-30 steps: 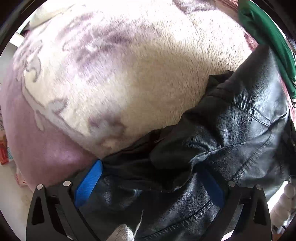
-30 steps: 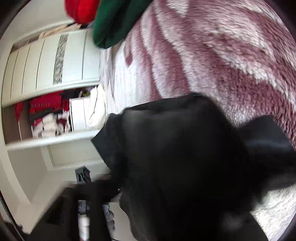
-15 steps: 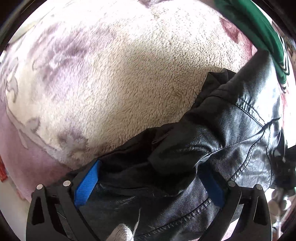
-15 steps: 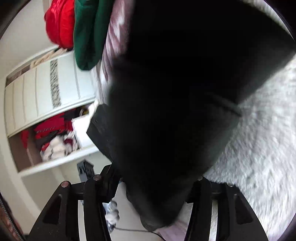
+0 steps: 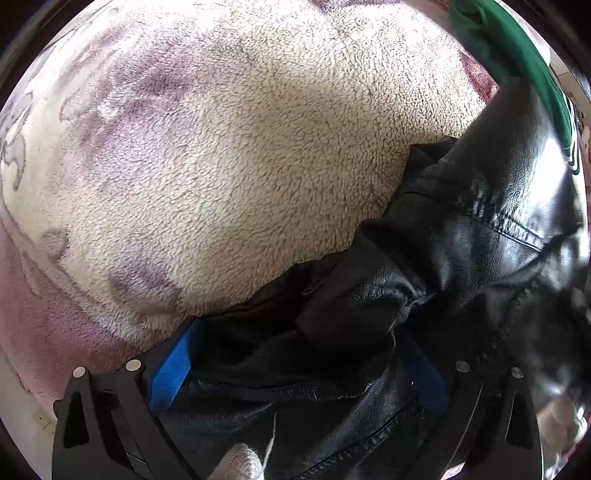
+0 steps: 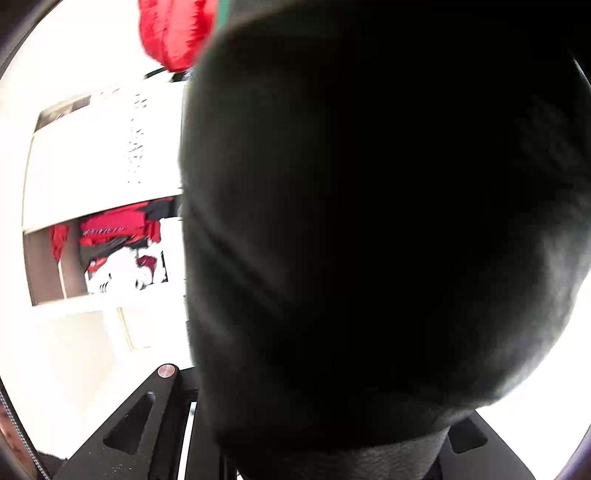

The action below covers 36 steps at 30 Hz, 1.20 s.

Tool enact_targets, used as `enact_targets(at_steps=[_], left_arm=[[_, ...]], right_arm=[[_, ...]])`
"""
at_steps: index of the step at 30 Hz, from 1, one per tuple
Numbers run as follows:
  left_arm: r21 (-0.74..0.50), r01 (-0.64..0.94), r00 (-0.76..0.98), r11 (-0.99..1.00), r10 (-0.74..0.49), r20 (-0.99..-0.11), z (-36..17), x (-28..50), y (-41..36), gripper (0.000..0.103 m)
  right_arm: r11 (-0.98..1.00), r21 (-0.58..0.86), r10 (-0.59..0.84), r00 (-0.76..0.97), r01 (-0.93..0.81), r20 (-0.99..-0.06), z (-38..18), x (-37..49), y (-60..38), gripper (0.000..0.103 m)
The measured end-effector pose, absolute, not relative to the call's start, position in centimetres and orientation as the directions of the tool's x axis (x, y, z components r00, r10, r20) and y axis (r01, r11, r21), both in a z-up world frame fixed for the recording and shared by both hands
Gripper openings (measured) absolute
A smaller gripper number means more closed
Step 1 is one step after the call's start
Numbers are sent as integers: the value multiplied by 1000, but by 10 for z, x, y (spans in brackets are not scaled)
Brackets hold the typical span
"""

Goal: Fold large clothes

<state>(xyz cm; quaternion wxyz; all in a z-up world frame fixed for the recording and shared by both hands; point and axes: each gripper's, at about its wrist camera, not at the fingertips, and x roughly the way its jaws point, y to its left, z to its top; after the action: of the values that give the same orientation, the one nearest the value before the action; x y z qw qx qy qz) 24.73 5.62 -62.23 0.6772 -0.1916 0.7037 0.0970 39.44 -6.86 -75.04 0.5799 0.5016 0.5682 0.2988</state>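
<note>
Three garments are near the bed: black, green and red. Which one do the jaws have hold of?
The black leather jacket: it bunches between the left gripper's blue pads. The green garment lies untouched at the blanket's far edge, the red one beyond it.

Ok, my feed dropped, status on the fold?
Left tongs clamped on black leather jacket, over fleece blanket. Right tongs closing, dark cloth between them, blocking that view. Green garment beside jacket.

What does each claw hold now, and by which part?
Both grip the black leather jacket. The left claw clamps a bunched fold at its edge. The right claw is closing on dark fabric; which part cannot be told.
</note>
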Motion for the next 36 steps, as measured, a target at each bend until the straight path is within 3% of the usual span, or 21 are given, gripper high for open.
enact_targets(at_steps=[7, 11, 17, 21, 25, 28, 29, 30, 32, 36], left_arm=[[-149, -417, 10, 897, -160, -987, -623, 246, 55, 103], [-148, -463, 58, 874, -137, -989, -590, 212, 74, 103], [-90, -630, 90, 772, -43, -995, -533, 93, 140, 103], [-52, -759, 62, 649, -7, -998, -509, 2, 187, 103], [-2, -815, 35, 580, 46, -998, -496, -42, 221, 103], [-18, -836, 49, 548, 41, -998, -498, -38, 236, 103], [-25, -836, 55, 549, 39, -998, -498, -33, 243, 103], [-35, -831, 68, 556, 38, -997, -495, -29, 242, 103], [-56, -811, 89, 583, 27, -996, -487, -29, 240, 103], [-72, -751, 114, 656, 21, -993, -484, -11, 216, 103]], right_arm=[[380, 922, 919, 80, 75, -385, -680, 371, 8, 21], [469, 881, 883, 45, -60, -467, -642, 359, 54, 21], [581, 724, 771, -35, -373, -636, -597, 306, 160, 21], [548, 570, 668, -91, -612, -739, -591, 244, 245, 21], [440, 449, 506, -199, -777, -839, -630, 160, 320, 23], [407, 416, 361, -275, -813, -891, -662, 121, 350, 36], [405, 429, 353, -295, -807, -888, -663, 118, 353, 49], [400, 488, 370, -350, -776, -861, -660, 119, 355, 73], [385, 590, 414, -439, -710, -797, -646, 123, 354, 97], [327, 721, 471, -556, -612, -685, -615, 126, 334, 98]])
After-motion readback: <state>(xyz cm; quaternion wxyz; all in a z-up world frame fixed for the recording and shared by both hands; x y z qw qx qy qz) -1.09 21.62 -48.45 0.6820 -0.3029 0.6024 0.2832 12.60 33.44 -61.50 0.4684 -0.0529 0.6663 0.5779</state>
